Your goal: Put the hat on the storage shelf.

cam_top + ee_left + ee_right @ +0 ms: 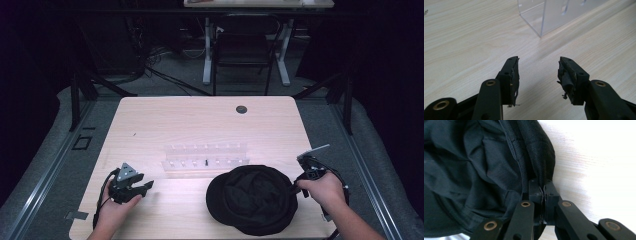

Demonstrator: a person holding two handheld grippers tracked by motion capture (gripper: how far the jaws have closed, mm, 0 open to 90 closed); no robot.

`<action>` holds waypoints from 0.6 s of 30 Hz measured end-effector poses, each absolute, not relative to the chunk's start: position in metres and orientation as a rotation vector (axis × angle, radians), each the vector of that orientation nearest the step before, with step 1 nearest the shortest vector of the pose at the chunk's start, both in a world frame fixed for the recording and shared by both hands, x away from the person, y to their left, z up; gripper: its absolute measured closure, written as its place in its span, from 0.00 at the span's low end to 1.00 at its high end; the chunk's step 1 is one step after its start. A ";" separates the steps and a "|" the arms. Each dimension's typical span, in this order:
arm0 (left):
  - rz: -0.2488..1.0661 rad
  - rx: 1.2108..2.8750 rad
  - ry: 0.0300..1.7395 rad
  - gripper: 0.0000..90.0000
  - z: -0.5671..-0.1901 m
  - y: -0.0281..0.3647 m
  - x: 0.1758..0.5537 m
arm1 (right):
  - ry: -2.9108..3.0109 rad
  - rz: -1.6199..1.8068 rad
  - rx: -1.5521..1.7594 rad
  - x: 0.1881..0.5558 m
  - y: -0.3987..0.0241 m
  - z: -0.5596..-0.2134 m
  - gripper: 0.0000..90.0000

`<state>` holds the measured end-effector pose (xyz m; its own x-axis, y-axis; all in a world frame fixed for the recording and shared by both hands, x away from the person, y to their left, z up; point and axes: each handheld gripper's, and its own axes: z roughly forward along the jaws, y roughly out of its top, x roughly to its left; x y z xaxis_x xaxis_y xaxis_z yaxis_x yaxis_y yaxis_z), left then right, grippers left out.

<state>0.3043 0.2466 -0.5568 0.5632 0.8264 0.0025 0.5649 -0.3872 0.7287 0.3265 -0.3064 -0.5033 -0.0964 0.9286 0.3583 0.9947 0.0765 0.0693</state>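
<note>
A black cap lies upside down on the near right of the wooden table. My right gripper is at the cap's right edge, its jaws shut on the cap's rim; in the right gripper view the black fabric is pinched between the closed pads of that gripper. My left gripper rests low at the near left of the table, held by a hand. Its jaws stand apart in the left gripper view, with bare wood between them.
A clear acrylic rack with small pegs stands mid-table just beyond the cap; its corner shows ahead of the left gripper. A dark round grommet sits at the table's far side. A chair stands beyond.
</note>
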 end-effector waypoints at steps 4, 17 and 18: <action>0.484 2.101 1.109 0.57 -0.557 0.247 0.304 | -2.092 -0.500 -1.957 0.324 -0.309 -0.499 0.98; 0.472 2.108 1.094 0.59 -0.557 0.246 0.305 | -2.030 -0.622 -1.888 0.318 -0.314 -0.475 0.98; 0.472 2.108 1.094 0.59 -0.557 0.246 0.305 | -2.030 -0.622 -1.888 0.318 -0.314 -0.475 0.98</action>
<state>0.3045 0.2459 -0.5575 0.5761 0.8174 -0.0008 0.5604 -0.3943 0.7283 0.3177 -0.3135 -0.4750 -0.0922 0.8636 0.4957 0.9931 0.0434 0.1092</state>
